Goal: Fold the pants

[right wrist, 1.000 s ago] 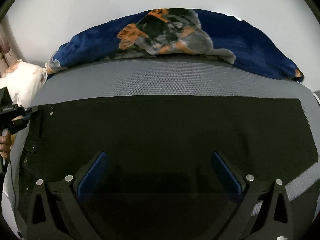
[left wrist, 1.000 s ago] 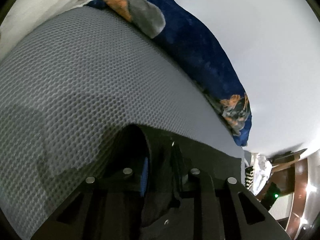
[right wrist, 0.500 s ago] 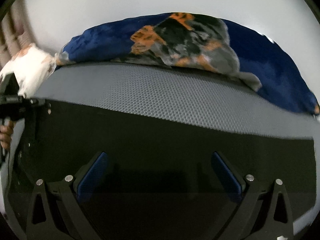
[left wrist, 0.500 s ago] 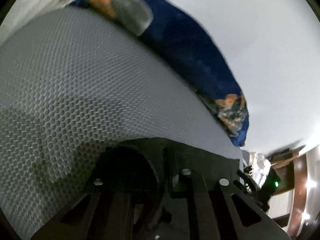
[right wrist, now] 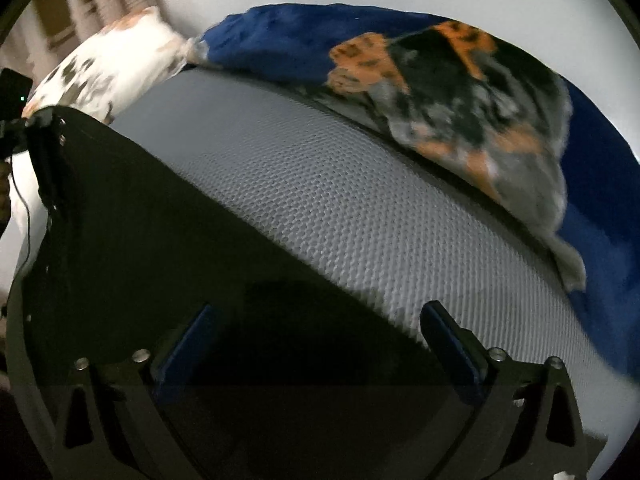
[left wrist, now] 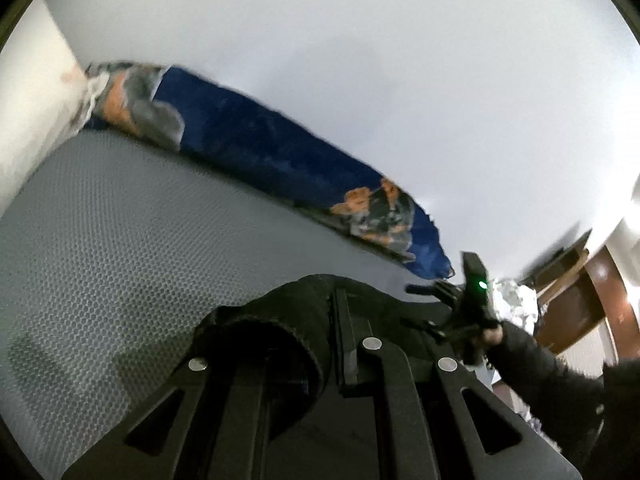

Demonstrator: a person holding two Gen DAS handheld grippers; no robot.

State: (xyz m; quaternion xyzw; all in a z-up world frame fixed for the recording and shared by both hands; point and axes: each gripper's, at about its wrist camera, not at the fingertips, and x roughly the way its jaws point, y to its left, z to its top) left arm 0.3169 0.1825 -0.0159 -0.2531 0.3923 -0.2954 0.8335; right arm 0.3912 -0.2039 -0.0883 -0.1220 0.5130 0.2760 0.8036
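The black pants (right wrist: 160, 240) lie spread on a grey mesh mattress (right wrist: 360, 208). My left gripper (left wrist: 320, 344) is shut on a bunched fold of the pants (left wrist: 276, 316) and holds it lifted off the mattress (left wrist: 120, 240). My right gripper (right wrist: 320, 340) is open, its blue-padded fingers (right wrist: 448, 344) spread over the pants' near edge, the right finger over bare mattress. In the left wrist view the right gripper (left wrist: 472, 308) shows at the right, held in a gloved hand. In the right wrist view the left gripper (right wrist: 16, 120) shows at the far left, at the pants' corner.
A blue blanket with orange and grey print (right wrist: 440, 80) lies along the mattress's far edge by the white wall (left wrist: 360, 60). A white patterned pillow (right wrist: 112, 68) sits at the far left. Brown wooden furniture (left wrist: 580, 300) stands at the right.
My left gripper has risen and tilted up with the pants fold still in it. My right gripper has swung, so the pants now run diagonally; it stays open.
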